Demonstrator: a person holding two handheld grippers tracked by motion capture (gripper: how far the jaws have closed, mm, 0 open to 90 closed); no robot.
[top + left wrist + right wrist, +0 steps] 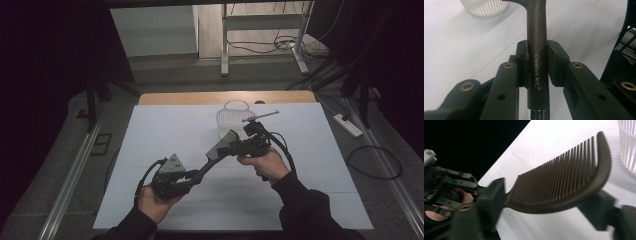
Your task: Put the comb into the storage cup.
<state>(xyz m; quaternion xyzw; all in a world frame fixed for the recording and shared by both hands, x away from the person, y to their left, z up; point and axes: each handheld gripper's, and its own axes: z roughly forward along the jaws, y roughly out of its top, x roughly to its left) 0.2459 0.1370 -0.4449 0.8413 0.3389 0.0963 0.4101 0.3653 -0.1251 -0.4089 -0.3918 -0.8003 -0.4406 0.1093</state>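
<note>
At the near left of the table (150,150) the left gripper (192,176) was clenched on the handle of a dark comb (216,151); in the left gripper view its pads (522,60) pressed that handle from both sides (the lettering "Creative Art" ran along it). The comb's long axis ran from near left up to far right, handle low and toothed head high, held clear of the table; the right gripper (235,142) met it at the head, and in the right gripper view its jaws stood on either side of the teeth, though I could not tell whether they gripped. Just beyond the head, to the far right, stood a white slatted basket (234,116); the right gripper was nearer to it, so the comb would likely travel head first.
</note>
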